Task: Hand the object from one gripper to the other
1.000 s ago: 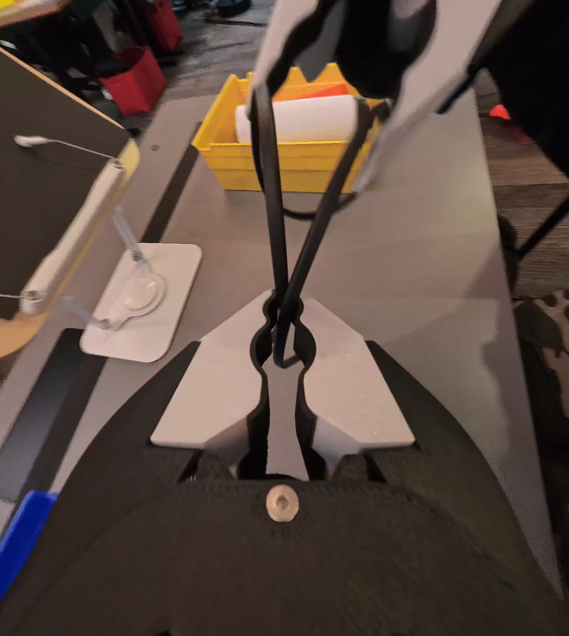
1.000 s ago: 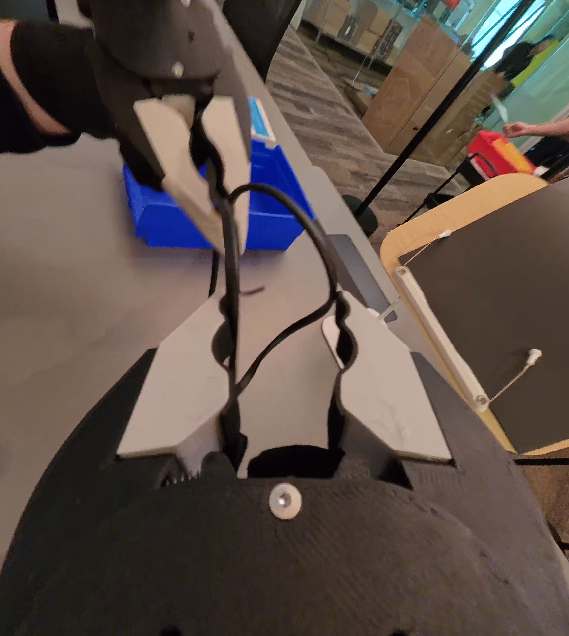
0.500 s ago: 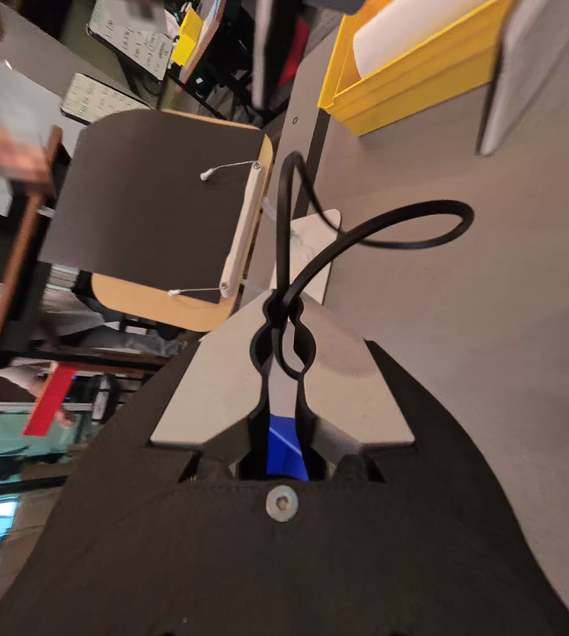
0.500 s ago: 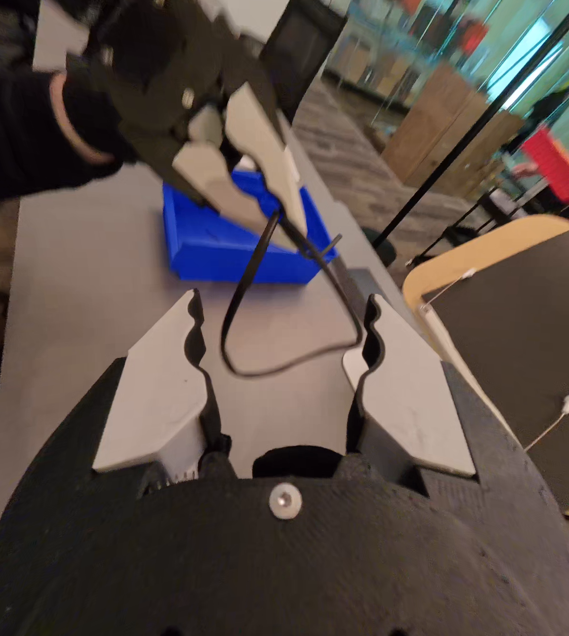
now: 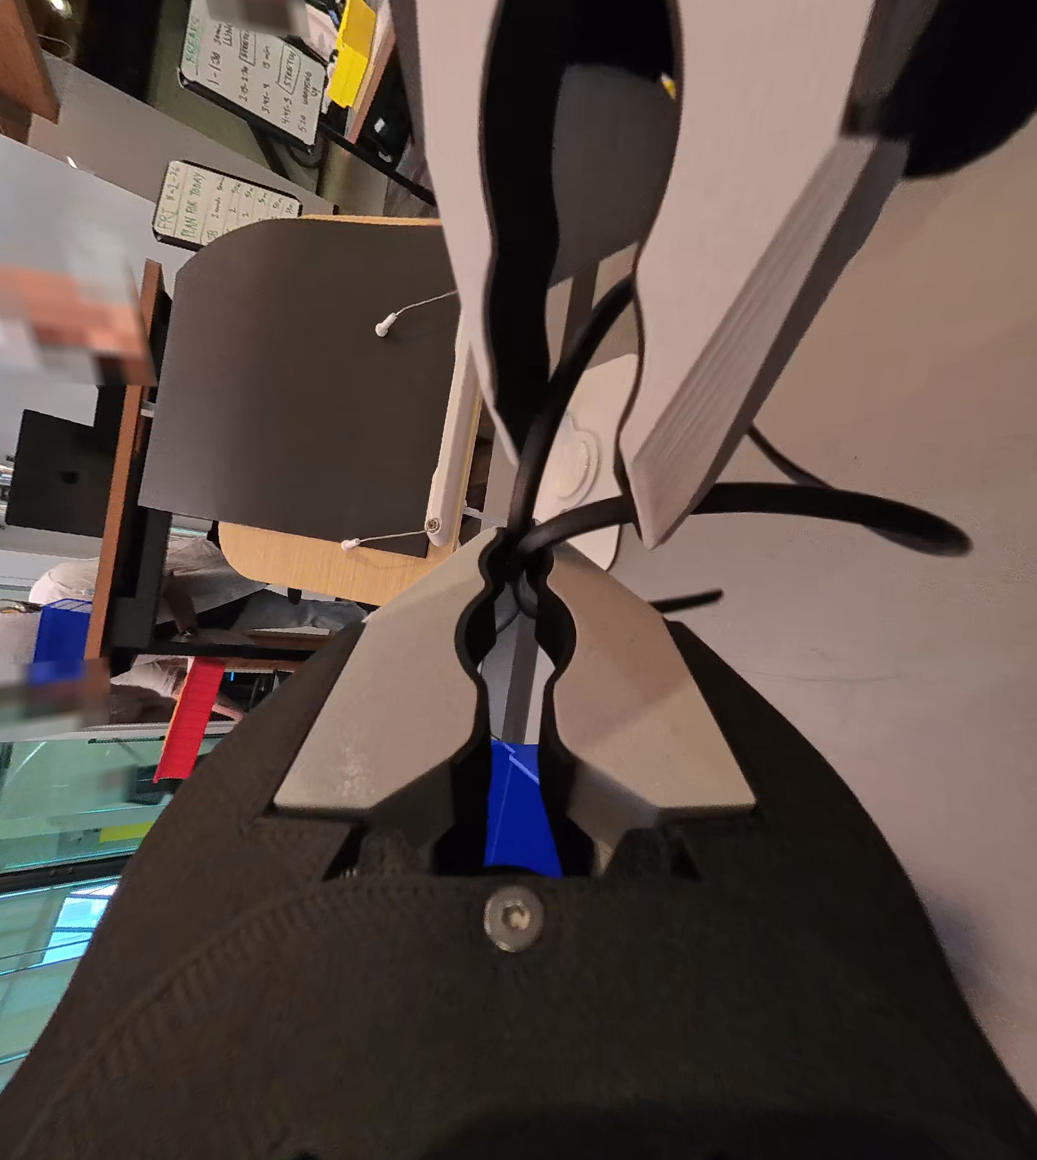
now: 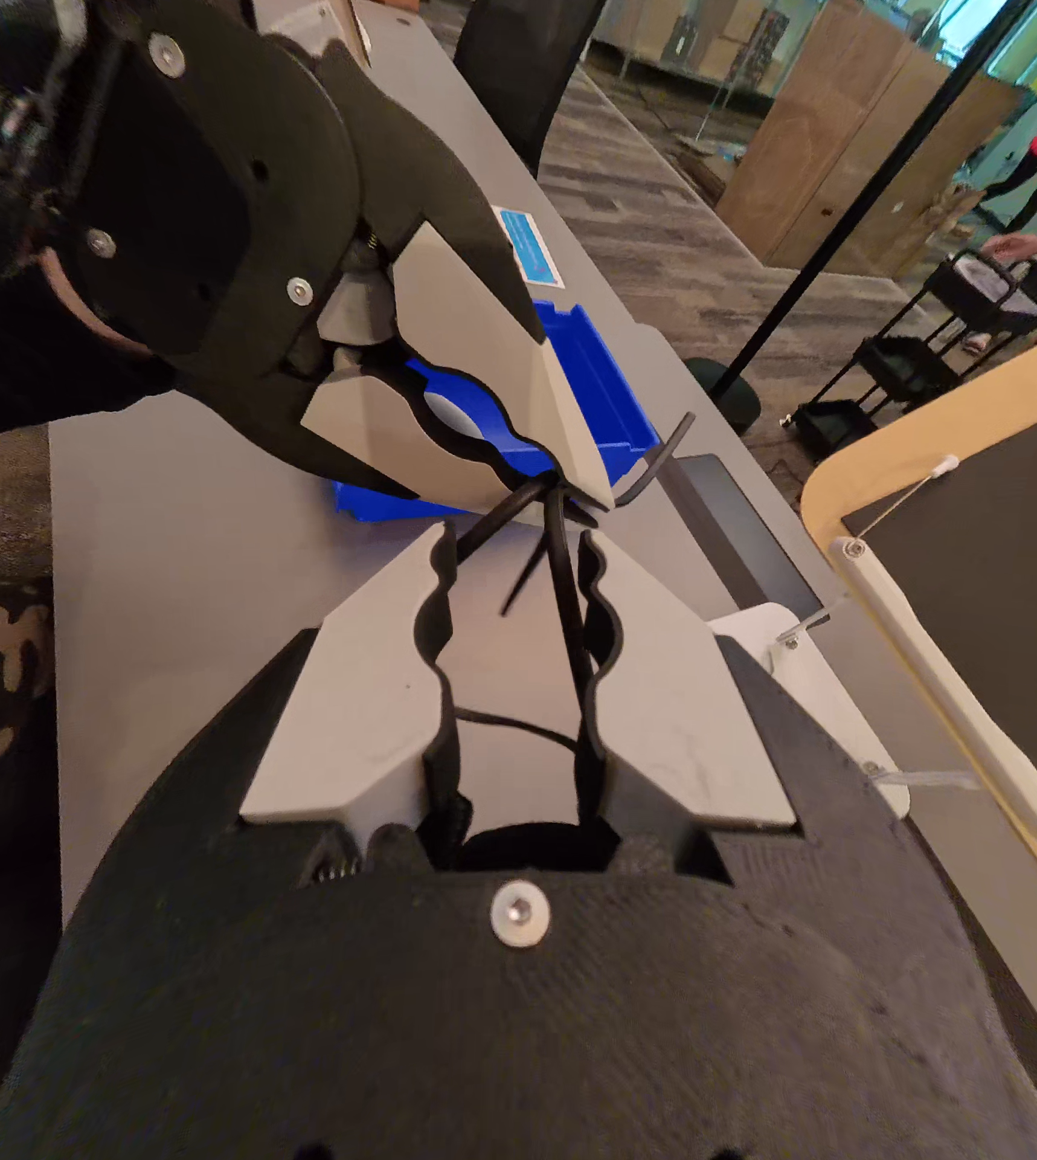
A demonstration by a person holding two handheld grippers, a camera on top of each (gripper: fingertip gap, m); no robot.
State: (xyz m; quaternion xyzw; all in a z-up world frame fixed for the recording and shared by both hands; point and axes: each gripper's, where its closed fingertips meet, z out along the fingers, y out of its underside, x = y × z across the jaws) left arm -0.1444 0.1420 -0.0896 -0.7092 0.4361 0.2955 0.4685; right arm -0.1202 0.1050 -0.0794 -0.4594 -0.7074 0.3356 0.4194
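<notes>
Grey table (image 6: pixel 189 565), blue bin (image 6: pixel 603 389) at far end, black board (image 6: pixel 1005 596) to right. Your left gripper (image 5: pixel 519 558) pinches looped black cable tie (image 5: pixel 817 508) at tips, holding it out over table. Your right gripper (image 6: pixel 516 552) gapes around loop, fingers (image 6: pixel 660 690) not yet clamped; close before left lets go.

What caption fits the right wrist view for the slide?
Left gripper pinches a looped black cable tie at its fingertips while the open right gripper straddles the loop above the grey table.
</notes>
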